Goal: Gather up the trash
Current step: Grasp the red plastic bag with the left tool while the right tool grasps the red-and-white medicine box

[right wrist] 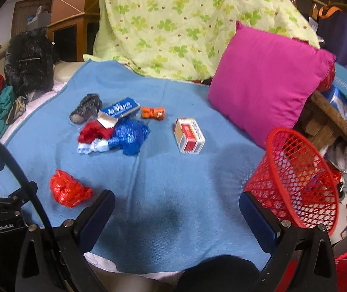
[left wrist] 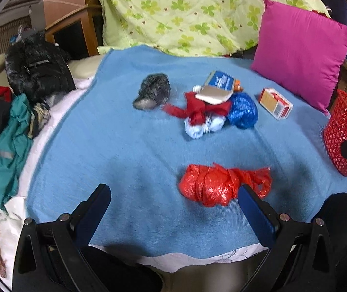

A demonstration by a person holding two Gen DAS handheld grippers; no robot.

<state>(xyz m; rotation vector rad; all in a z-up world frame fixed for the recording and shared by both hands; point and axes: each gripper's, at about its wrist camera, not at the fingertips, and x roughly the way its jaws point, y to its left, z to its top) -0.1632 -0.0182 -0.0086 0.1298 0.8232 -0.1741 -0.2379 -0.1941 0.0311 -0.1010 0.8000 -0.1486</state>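
A crumpled red plastic bag [left wrist: 212, 185] [right wrist: 67, 191] lies on the blue blanket [left wrist: 124, 160] [right wrist: 173, 182], just ahead of my open left gripper [left wrist: 173, 194] and close to its right finger. Farther back sits a pile: a blue plastic bag [left wrist: 242, 110] [right wrist: 132, 133], red wrapper [left wrist: 195, 110] [right wrist: 93, 130], white bag [left wrist: 202, 126], blue carton [left wrist: 218, 87] [right wrist: 121, 108] and a grey bag [left wrist: 152, 91] [right wrist: 87, 108]. An orange wrapper [right wrist: 152, 113] and a red-and-white box [left wrist: 275, 103] [right wrist: 189, 136] lie to its right. My right gripper [right wrist: 175, 206] is open and empty beside the red mesh basket [right wrist: 295, 177] [left wrist: 346, 131].
A magenta pillow [left wrist: 299, 53] [right wrist: 268, 82] and a green floral quilt [left wrist: 192, 12] [right wrist: 185, 24] stand at the back. Clothes and a black bag [left wrist: 37, 65] pile up on the left. A wooden shelf with boxes [right wrist: 343, 112] is at the right.
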